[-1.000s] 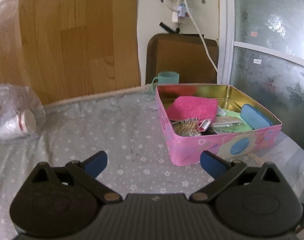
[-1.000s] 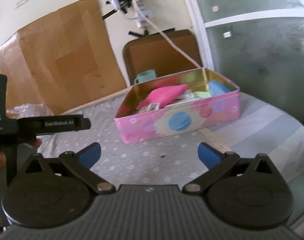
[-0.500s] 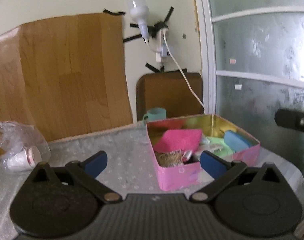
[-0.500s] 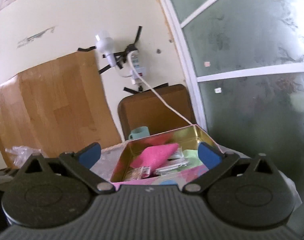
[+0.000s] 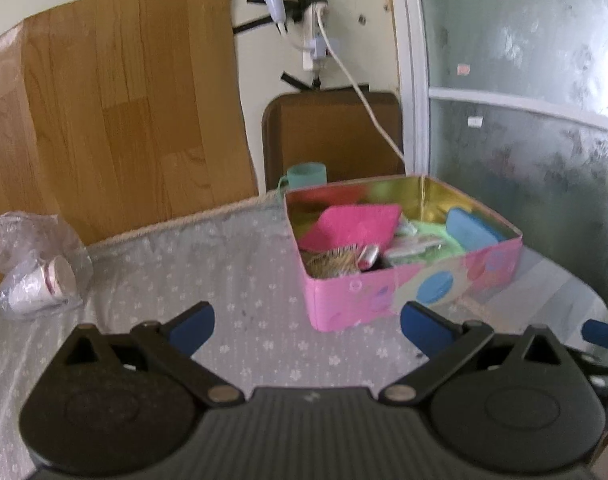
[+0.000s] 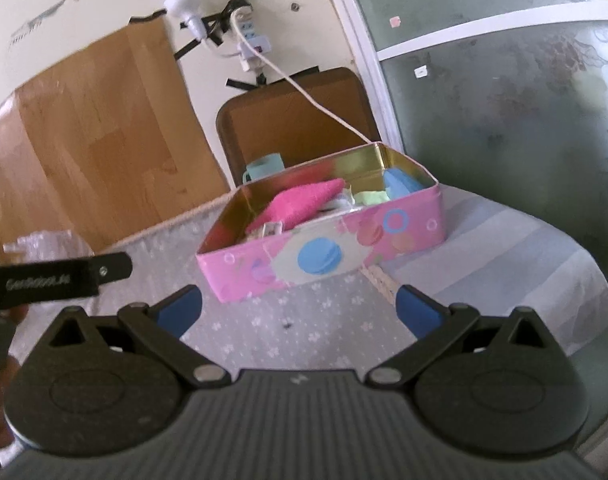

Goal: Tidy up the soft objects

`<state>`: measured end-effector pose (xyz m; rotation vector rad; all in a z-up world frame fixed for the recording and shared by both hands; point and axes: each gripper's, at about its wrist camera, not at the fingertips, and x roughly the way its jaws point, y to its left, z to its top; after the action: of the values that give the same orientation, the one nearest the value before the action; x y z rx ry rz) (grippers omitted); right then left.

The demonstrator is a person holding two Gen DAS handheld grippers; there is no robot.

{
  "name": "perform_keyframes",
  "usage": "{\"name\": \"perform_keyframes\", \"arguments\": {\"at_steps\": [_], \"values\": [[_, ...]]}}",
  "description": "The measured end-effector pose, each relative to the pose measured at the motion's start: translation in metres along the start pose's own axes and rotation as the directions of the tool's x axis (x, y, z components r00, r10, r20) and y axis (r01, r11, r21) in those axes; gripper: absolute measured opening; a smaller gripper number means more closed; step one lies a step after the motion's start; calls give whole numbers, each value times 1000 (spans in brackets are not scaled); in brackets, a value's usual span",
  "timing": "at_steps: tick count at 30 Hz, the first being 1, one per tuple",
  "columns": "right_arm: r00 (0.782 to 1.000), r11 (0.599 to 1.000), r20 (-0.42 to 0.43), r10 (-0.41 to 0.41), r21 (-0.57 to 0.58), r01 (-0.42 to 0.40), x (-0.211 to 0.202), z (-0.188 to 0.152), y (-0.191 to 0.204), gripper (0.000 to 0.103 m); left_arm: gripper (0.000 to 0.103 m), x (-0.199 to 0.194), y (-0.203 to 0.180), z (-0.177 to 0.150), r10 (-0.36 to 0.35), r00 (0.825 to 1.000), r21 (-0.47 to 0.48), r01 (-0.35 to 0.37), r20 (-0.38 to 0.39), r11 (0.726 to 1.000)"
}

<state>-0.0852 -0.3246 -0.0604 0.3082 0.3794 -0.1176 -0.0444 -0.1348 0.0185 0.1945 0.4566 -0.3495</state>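
A bench (image 5: pixel 240 264) under a grey flowered cloth carries a pink tin (image 5: pixel 408 292) with its lid off. Inside it a pink cloth (image 5: pixel 356 224) lies on top, with a blue pad (image 5: pixel 470 234) at the far right side. Left gripper (image 5: pixel 307 322) and right gripper (image 6: pixel 299 310) hover short of the tin, jaws spread and holding nothing. A teal cup (image 5: pixel 306 176) stands behind the tin.

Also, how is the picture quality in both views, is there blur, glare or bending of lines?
Left wrist view: slight blur, window frame bowed by the fisheye, bright glare on the frosted glass. Right wrist view: softer, pink tin a little smeared, glass darker; corners black in both.
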Motion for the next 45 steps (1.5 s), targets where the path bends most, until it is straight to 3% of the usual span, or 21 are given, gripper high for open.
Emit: {"name": "perform_keyframes", "arguments": {"at_steps": [5,13,22,30,36,42,45], "values": [[999,1000,-34,-18,3,18,-1,-14,-21,103,103,13,-13,-5,35,999,36,-33,-33,999],[992,1000,-122,-14,-10,13,2,-33,-47,103,103,38,-49,-13,25,995,52,-20,-99,998],[994,999,-105,17,-28,-20,3,-33,-61,103,103,44,-79,-8,61,993,86,-52,-101,995],[996,998,-83,25,-47,-29,4,-29,-61,103,103,46,-82,-6,62,991,91,-51,-118,994],[991,998,-123,57,-17,-60,13,-8,-64,103,103,55,-83,-3,42,985,81,-29,-166,996],[997,1000,-83,4,-5,-5,13,9,-55,103,103,60,-78,1,40,981,67,-27,-190,997],[996,1000,-93,16,27,-14,14,12,-50,103,103,61,-72,0,30,980,51,-21,-197,998]]}}
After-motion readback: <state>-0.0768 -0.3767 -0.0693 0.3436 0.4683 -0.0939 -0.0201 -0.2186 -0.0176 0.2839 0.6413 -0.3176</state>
